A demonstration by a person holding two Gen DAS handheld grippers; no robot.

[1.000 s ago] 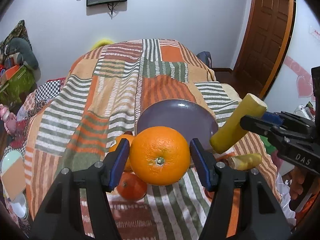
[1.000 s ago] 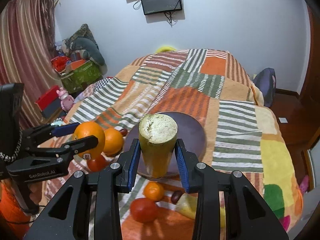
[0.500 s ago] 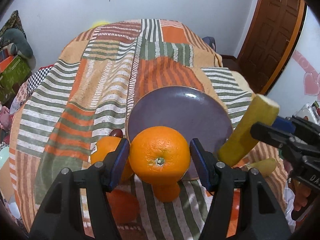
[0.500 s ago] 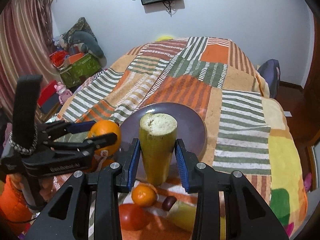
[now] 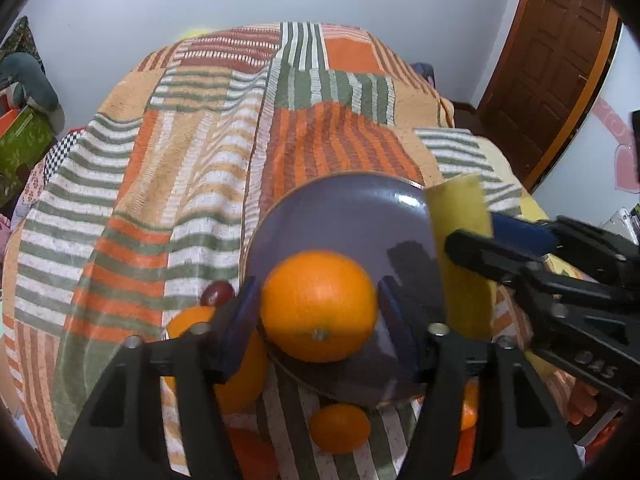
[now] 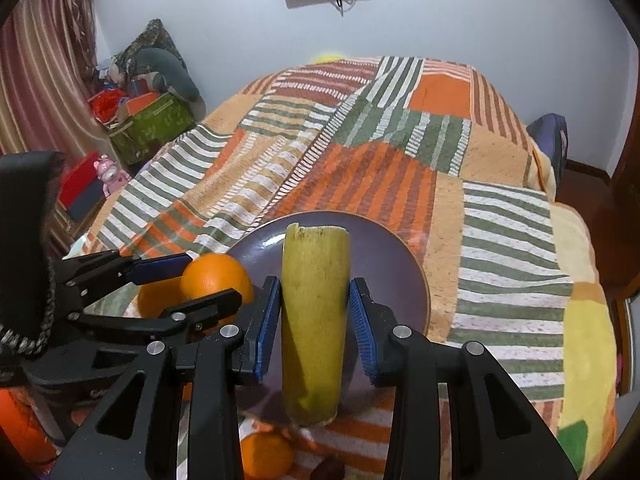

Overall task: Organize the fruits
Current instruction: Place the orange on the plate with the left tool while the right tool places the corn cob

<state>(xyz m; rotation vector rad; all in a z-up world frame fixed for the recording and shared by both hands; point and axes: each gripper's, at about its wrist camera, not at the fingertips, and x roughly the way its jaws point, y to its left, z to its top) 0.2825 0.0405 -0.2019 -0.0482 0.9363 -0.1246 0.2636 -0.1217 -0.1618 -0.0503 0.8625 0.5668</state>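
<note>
Orange and round, the big orange fruit sat between my left jaws, which had just been closing, over the purple plate's near edge. My right jaws clamped the cut yellow banana piece. Nothing plated yet; small fruits waited on the bed.

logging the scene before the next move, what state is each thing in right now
left gripper, shut on the orange, jaws have just been closing further
orange, held over the purple plate
right gripper, shut on the cut yellow fruit
cut yellow fruit, held upright
purple plate, flat on the blanket, no fruit seen resting on it
small orange, loose on the blanket by the plate's near rim
door, closed
</note>
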